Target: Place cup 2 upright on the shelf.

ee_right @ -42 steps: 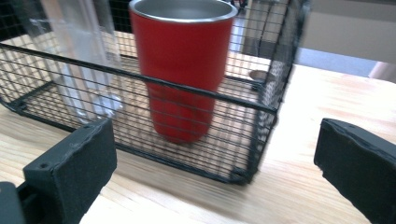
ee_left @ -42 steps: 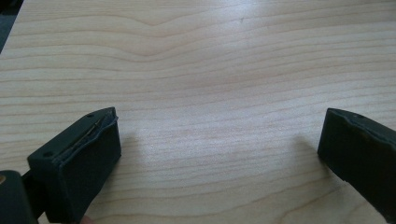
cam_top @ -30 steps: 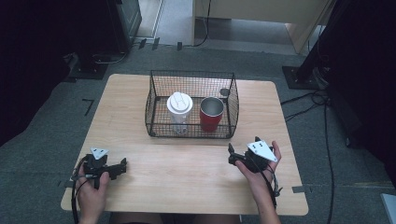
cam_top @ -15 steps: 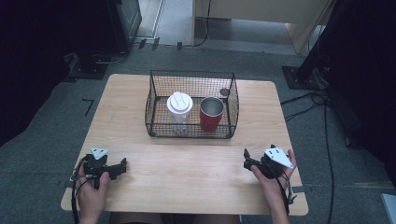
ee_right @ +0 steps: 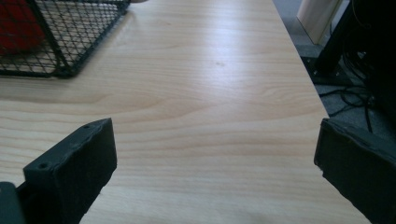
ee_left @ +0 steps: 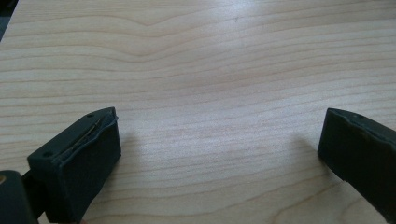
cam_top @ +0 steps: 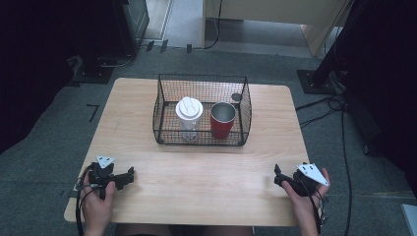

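My left gripper (cam_top: 129,174) and right gripper (cam_top: 278,176) rest wide apart-jawed, empty, on the near pale wooden table (cam_top: 206,172).

Basket (cam_top: 162,118) mid-table (cam_top: 137,142), two cups inside — left tool (cam_top: 129,175) and right tool (cam_top: 278,177) at the near corners

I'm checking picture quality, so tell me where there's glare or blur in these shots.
High view: even light, dark surroundings, basket a little soft. Left gripper view: pale glare on the table, near jaws blurred. Right gripper view: a sheen on the wood, red cup fuzzy behind mesh.
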`<state>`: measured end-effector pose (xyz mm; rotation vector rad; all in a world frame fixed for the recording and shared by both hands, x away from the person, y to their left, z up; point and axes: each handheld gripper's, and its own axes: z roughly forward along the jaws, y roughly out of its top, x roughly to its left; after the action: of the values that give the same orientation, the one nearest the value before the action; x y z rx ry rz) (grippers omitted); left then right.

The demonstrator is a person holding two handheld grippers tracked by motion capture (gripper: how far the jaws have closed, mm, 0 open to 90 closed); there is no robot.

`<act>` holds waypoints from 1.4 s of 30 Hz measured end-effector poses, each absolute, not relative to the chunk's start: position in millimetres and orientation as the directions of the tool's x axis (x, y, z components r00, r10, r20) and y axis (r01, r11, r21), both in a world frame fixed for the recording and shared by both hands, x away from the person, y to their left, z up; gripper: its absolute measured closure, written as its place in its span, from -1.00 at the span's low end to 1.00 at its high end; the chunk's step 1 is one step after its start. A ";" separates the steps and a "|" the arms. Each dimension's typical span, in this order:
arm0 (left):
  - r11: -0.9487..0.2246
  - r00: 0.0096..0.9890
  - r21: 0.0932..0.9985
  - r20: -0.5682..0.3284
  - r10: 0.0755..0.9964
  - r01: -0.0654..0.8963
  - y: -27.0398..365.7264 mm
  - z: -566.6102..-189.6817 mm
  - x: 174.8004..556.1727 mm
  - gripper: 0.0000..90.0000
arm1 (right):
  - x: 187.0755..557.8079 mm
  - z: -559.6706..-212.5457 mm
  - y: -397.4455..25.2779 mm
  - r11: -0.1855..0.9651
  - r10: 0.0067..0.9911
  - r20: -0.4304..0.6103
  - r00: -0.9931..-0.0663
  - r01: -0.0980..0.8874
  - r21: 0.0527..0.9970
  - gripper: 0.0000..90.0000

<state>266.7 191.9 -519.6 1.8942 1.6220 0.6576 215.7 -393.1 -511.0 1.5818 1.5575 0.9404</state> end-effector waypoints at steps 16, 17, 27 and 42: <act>-0.117 0.151 0.687 0.011 0.988 0.717 191.9 -519.6 266.6 -1.00 | 206.2 -522.8 -421.7 -0.019 0.998 -0.016 0.054 0.591 0.806 -1.00; -0.117 0.151 0.687 0.011 0.989 0.717 191.9 -519.6 266.7 -1.00 | 205.0 -522.9 -424.2 -0.020 0.999 -0.011 0.048 0.596 0.803 -1.00; -0.117 0.151 0.687 0.011 0.989 0.717 191.9 -519.7 266.6 -1.00 | 197.4 -527.8 -444.7 -0.035 0.999 0.039 0.011 0.705 0.708 -1.00; -0.117 0.151 0.687 0.011 0.989 0.717 191.9 -519.7 266.6 -1.00 | 194.7 -528.9 -448.4 -0.094 0.994 0.098 0.036 0.722 0.686 -1.00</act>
<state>266.6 191.9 -519.7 1.8957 1.6217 0.6576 194.7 -448.4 -528.9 1.8666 1.7306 0.7963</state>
